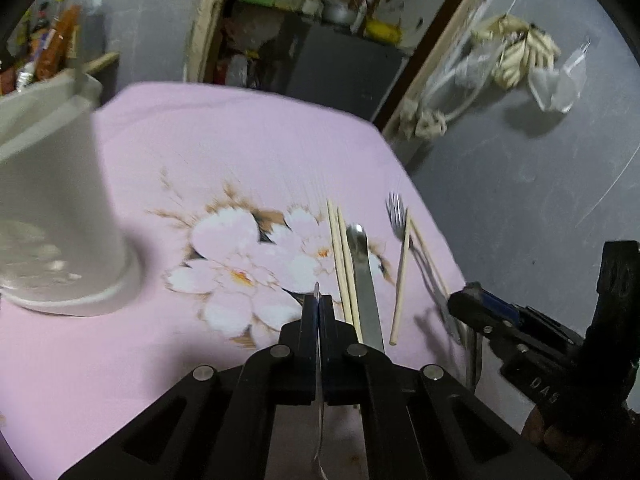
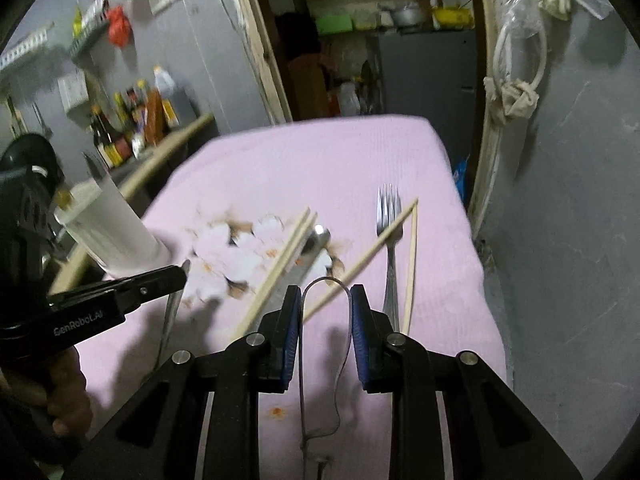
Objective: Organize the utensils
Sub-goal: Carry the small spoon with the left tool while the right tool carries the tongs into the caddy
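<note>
My left gripper (image 1: 319, 300) is shut on a thin metal utensil (image 1: 319, 400), held edge-on above the pink floral cloth (image 1: 248, 152); it also shows in the right wrist view (image 2: 182, 270) with the utensil's handle (image 2: 170, 312) hanging down. My right gripper (image 2: 325, 300) holds a metal spoon (image 2: 320, 360) between its blue pads (image 2: 294, 328). It appears in the left wrist view (image 1: 460, 300). On the cloth lie a pair of chopsticks (image 1: 340, 256), a flat metal utensil (image 1: 366, 280), a fork (image 2: 389, 224) and two crossed chopsticks (image 2: 360, 260). A white holder cup (image 1: 56, 208) stands at the left.
The cloth's right edge (image 2: 476, 264) drops off beside a grey wall. Sauce bottles (image 2: 132, 120) stand on a counter behind the cup. A doorway with shelves (image 2: 380, 60) lies beyond the far edge.
</note>
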Action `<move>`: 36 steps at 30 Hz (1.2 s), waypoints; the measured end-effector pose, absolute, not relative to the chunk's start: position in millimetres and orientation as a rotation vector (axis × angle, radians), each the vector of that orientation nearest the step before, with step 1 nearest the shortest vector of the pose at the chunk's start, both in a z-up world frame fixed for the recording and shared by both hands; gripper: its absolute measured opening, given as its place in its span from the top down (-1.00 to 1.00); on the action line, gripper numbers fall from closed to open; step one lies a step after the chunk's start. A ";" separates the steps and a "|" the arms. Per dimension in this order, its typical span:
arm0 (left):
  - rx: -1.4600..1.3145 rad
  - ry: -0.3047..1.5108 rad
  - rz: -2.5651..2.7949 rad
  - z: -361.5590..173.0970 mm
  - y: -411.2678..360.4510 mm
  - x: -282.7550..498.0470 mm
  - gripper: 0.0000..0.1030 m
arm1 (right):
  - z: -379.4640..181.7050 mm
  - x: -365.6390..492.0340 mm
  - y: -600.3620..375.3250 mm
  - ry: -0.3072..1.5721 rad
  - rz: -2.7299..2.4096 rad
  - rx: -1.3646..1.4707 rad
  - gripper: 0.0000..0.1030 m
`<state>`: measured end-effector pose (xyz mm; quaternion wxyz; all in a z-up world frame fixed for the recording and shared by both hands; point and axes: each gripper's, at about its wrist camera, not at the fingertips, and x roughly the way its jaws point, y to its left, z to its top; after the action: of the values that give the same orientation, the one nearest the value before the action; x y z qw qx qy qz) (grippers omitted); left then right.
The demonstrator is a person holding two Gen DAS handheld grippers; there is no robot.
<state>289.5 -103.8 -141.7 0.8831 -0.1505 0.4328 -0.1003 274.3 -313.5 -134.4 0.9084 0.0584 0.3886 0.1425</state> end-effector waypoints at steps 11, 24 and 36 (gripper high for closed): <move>-0.302 0.716 -0.210 -78.5 -61.9 260.0 0.97 | -82.7 241.1 -288.8 0.658 0.242 0.140 0.59; -0.287 0.516 -0.224 2.8 11.7 241.1 0.97 | 9.3 238.5 -207.0 0.397 0.297 0.147 0.59; -0.290 0.319 -0.049 49.7 111.1 240.5 0.97 | 48.7 265.3 -121.8 0.253 0.414 0.153 0.59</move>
<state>240.5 111.1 49.7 0.9766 -0.1438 0.1580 -0.0242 265.3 -121.8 48.7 0.9678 0.0759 0.1251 0.2048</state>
